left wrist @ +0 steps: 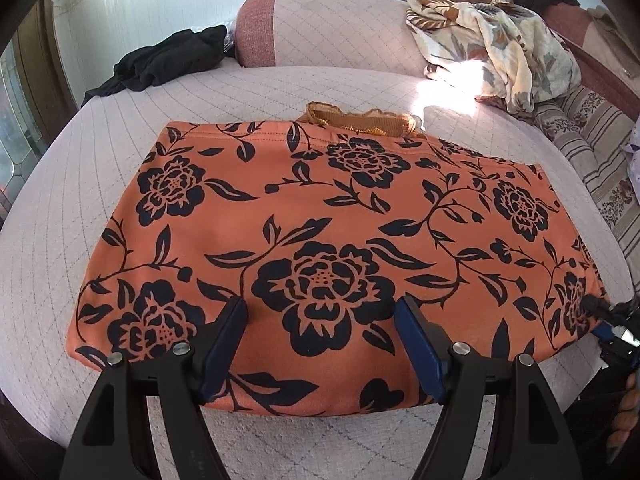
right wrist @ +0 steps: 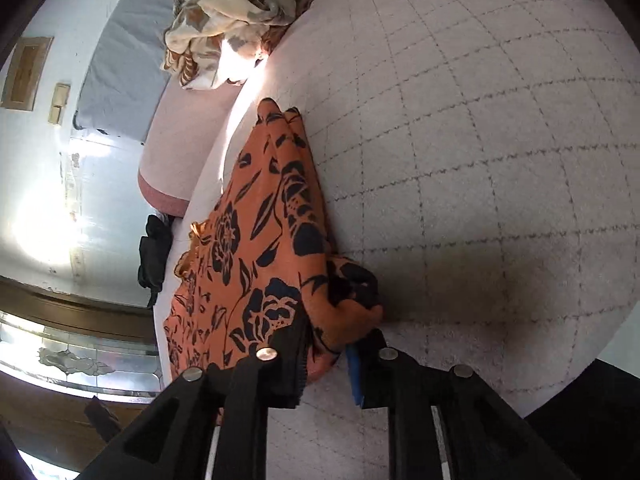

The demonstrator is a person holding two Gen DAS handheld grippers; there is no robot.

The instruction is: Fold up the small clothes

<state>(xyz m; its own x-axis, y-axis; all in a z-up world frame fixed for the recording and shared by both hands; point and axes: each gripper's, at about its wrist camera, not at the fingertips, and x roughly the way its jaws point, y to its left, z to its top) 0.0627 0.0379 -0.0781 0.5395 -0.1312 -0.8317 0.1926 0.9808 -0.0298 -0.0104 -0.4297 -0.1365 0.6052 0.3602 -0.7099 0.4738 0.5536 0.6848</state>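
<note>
An orange garment with dark blue flowers point(left wrist: 320, 240) lies folded flat on the pale quilted bed point(left wrist: 100, 184). Its brown lace-trimmed collar point(left wrist: 360, 120) sticks out at the far edge. My left gripper point(left wrist: 320, 312) is open just above the garment's near edge, holding nothing. My right gripper point(right wrist: 336, 344) is shut on the garment's near right corner point(right wrist: 344, 312), with bunched cloth between the fingers. It shows at the right edge of the left wrist view point(left wrist: 600, 312).
A black garment point(left wrist: 160, 60) lies at the far left of the bed. A cream floral cloth point(left wrist: 492, 48) is heaped at the far right by a pink bolster point(left wrist: 320, 28). A striped floral cushion point(left wrist: 600, 160) lies at the right. A door with patterned glass point(right wrist: 80, 352) is nearby.
</note>
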